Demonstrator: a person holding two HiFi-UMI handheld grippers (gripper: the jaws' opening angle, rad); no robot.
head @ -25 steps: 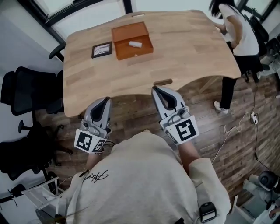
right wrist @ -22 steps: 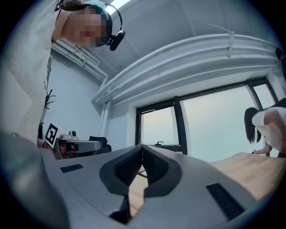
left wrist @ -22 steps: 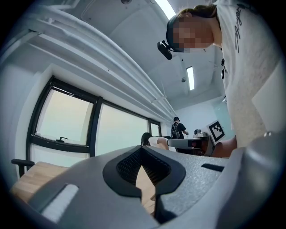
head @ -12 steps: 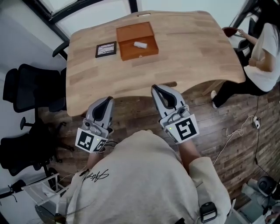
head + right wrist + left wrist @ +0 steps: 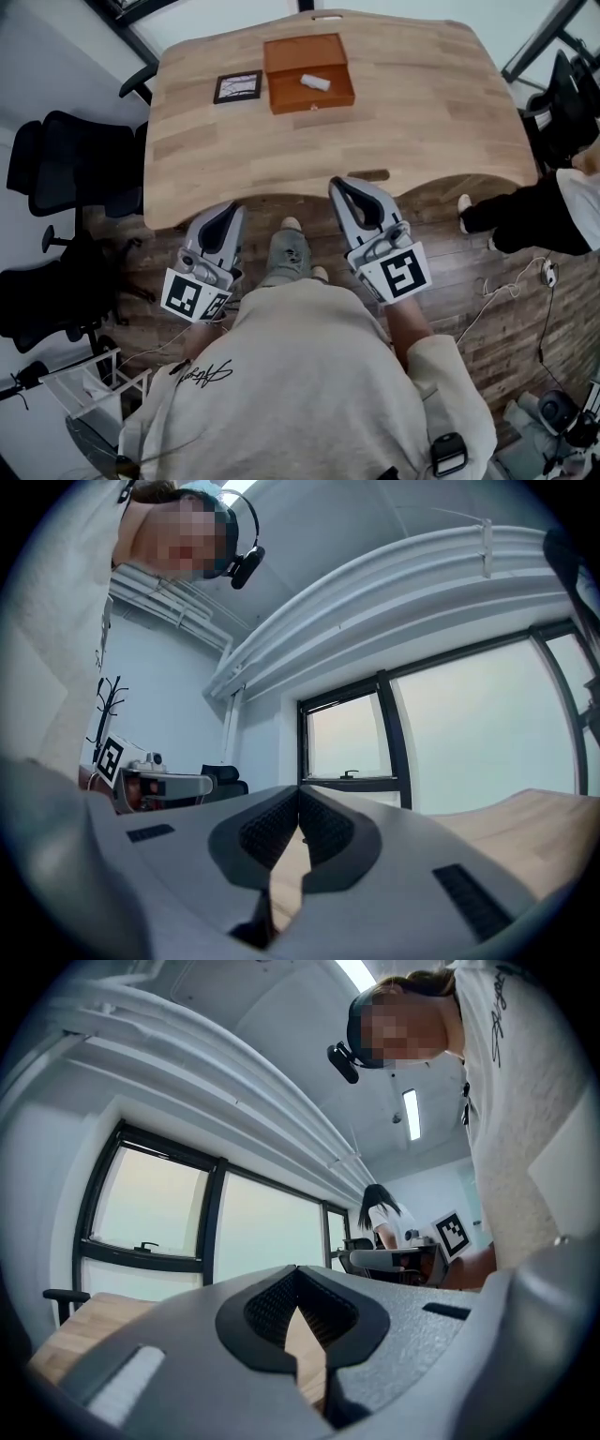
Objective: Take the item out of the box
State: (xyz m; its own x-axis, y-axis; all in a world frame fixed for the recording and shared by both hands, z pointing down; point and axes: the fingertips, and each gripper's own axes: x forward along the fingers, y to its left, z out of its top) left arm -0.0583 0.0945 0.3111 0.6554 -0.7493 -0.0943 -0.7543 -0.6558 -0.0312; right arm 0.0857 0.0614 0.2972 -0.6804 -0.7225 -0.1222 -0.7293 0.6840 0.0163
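No clear wording anywhere.
- Sweatshirt (image 5: 309,375), back: black cursive print (image 5: 202,377), too small and slanted to read.
- Left gripper (image 5: 228,211) and right gripper (image 5: 342,187): each cube bears a black-and-white square marker, a code pattern without letters or digits.
- Framed card (image 5: 237,86) on bench (image 5: 422,122): marks illegible.

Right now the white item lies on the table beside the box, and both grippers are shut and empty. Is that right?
Not quite: the head view shows the item inside the box, not beside it on the table. The left gripper and right gripper are shut and empty.
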